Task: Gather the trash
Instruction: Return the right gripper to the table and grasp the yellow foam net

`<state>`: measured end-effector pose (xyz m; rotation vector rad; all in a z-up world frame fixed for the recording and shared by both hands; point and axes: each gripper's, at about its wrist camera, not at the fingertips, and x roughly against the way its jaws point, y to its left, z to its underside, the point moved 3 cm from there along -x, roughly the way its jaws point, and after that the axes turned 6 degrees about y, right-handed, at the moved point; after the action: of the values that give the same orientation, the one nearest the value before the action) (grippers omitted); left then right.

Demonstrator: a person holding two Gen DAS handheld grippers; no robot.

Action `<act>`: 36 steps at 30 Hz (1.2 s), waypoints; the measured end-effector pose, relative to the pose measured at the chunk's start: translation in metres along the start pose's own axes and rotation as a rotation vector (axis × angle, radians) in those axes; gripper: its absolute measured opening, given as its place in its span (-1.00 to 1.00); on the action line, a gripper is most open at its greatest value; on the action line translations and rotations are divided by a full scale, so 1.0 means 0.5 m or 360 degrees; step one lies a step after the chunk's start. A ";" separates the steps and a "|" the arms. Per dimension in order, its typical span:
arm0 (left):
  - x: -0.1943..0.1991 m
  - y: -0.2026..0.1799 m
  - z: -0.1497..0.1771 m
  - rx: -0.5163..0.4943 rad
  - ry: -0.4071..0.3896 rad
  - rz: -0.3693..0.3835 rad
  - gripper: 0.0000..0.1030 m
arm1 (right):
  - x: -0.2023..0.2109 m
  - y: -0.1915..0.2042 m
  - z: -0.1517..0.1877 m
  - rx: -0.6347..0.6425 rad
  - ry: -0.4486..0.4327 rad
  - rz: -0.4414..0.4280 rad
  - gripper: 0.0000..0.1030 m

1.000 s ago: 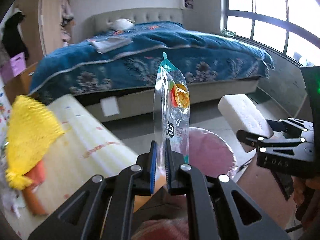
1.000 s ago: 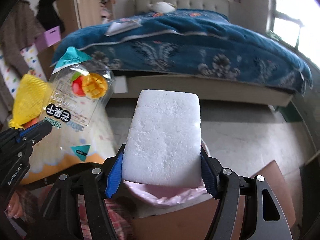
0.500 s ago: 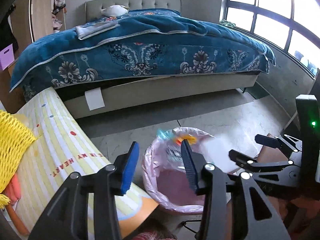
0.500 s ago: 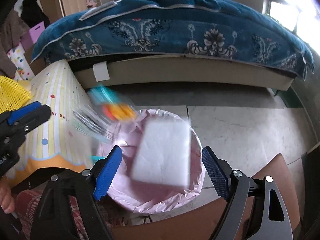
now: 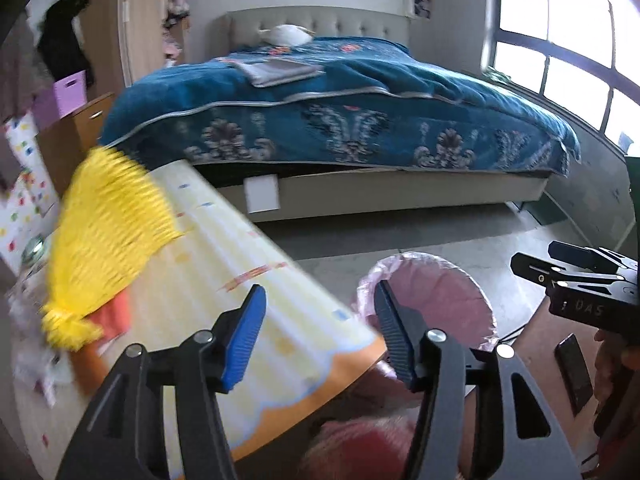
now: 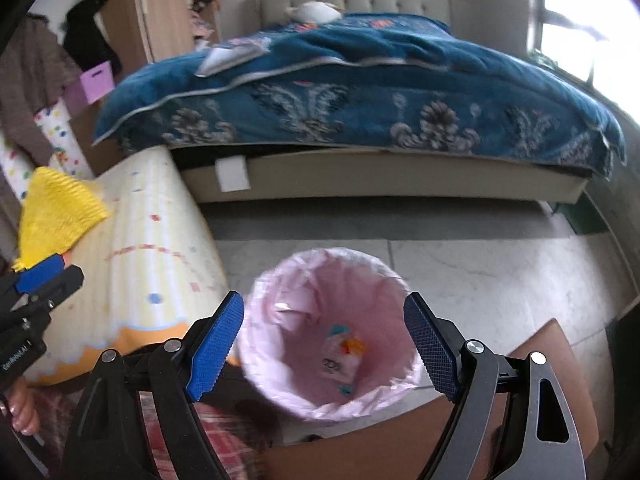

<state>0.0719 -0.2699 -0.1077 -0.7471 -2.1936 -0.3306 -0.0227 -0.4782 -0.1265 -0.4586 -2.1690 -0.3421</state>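
Note:
A bin with a pink liner [image 6: 332, 332] stands on the floor right below my right gripper [image 6: 324, 340], whose jaws are open and empty. Inside the bin lies the clear snack wrapper [image 6: 344, 354] with the fruit picture. The white foam block is not visible in the bin. My left gripper [image 5: 320, 336] hovers over the table's corner, left of the bin [image 5: 432, 300]; its jaws are opening with nothing between them. A yellow mesh bag [image 5: 108, 236] lies on the table [image 5: 256, 320], over something orange [image 5: 116, 316].
A bed with a blue blanket [image 6: 360, 100] fills the back of the room. A brown surface [image 6: 540, 380] sits at the lower right with a dark phone-like item [image 5: 572, 372] on it. Grey tiled floor [image 6: 500, 268] lies between bin and bed. A hand [image 6: 20, 412] grips the left tool.
Both grippers opened: the snack wrapper and the white foam block dropped into the pink bin. The left gripper then swung left, over the table corner.

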 end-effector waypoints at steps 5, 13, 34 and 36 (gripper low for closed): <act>0.062 0.091 0.047 0.0128 -0.0012 -0.0129 0.22 | 0.030 0.108 0.000 0.0149 -0.0018 -0.0087 0.59; 0.143 0.240 0.123 0.0347 -0.0007 -0.0332 0.37 | 0.056 0.296 0.000 0.0427 -0.0033 -0.0231 0.59; 0.210 0.533 0.145 0.0663 -0.0050 -0.0655 0.50 | 0.037 0.664 -0.171 0.0781 -0.0199 -0.0347 0.28; 0.201 0.541 0.139 0.0670 -0.0047 -0.0656 0.50 | 0.025 0.680 -0.196 0.0784 -0.0209 -0.0327 0.20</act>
<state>0.1427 0.0171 -0.0795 -0.0682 -2.3282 -0.0517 0.1892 -0.2107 -0.0319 0.0203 -2.3320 0.1206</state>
